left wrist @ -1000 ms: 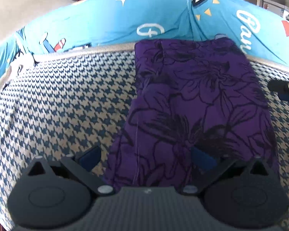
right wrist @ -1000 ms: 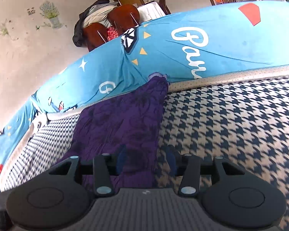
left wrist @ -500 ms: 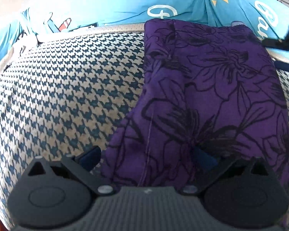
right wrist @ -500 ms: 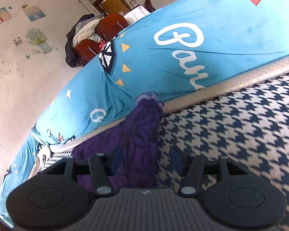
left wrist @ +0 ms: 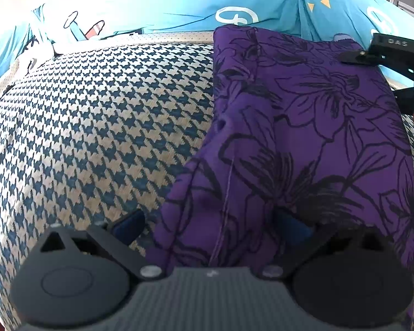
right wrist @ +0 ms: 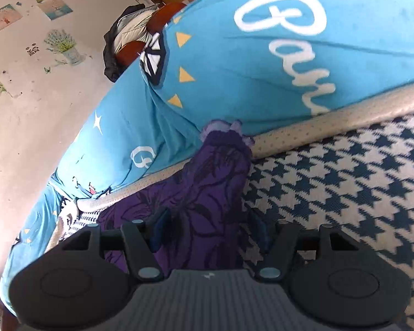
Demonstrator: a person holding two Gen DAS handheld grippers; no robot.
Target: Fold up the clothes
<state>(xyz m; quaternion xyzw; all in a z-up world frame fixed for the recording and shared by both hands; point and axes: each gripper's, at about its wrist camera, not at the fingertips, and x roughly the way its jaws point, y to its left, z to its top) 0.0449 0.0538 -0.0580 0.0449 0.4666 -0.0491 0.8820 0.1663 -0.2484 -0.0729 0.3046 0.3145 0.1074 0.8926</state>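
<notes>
Both of my grippers sit low at the near end of the purple floral garment (left wrist: pixel 303 127), which lies as a long strip on the houndstooth cushion (left wrist: pixel 96 127), its far end touching the blue printed backrest (left wrist: pixel 179 2). My left gripper (left wrist: pixel 209 220) is spread wide, one blue pad out on the bare cushion and the other over the cloth, so the garment's near left corner lies between the fingers without being pinched. My right gripper (right wrist: pixel 209 227) is spread too, straddling the garment's right edge, nothing clamped.

Farther along, the cloth shows a raised seam and soft ripples, with a doubled layer along its left side, so it looks already folded lengthwise at least once. I judge it thin, light and limp: it will sag and slide off itself if I take only the top layer. The hold I'd want is at the two near corners, biting through every layer. At the far end, a small ruffled hem (right wrist: pixel 226 129) rests against the backrest.
</notes>
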